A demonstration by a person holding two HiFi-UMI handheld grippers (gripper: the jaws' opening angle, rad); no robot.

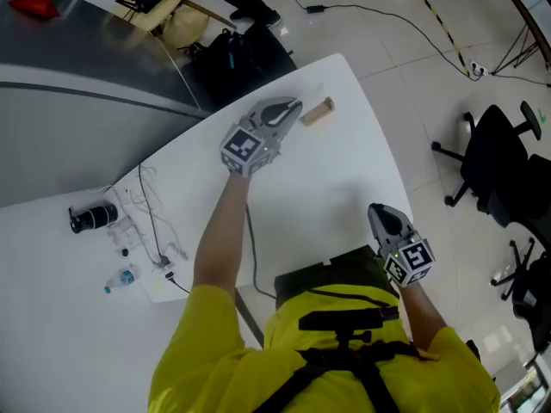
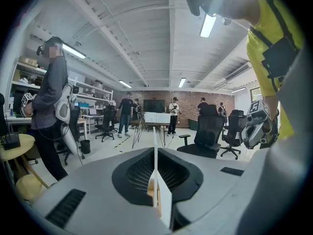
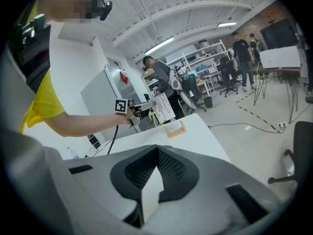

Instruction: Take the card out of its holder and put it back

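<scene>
My left gripper [image 1: 291, 110] is shut on a thin white card [image 2: 156, 141], which I see edge-on between its jaws in the left gripper view. In the right gripper view the card [image 3: 162, 106] is a printed white sheet held upright above the table by that gripper [image 3: 142, 106]. The small wooden holder [image 1: 317, 113] stands on the white table [image 1: 344, 179] just right of the left gripper's tips; the holder [image 3: 176, 129] carries no card. My right gripper [image 1: 385, 219] hovers near the table's front edge, jaws shut with nothing between them [image 3: 157, 152].
A black cylinder [image 1: 93, 217], a small water bottle [image 1: 120, 279] and loose cables [image 1: 155, 222] lie at the table's left end. Black office chairs [image 1: 499, 162] stand on the floor to the right. People stand farther back in the room [image 2: 51, 106].
</scene>
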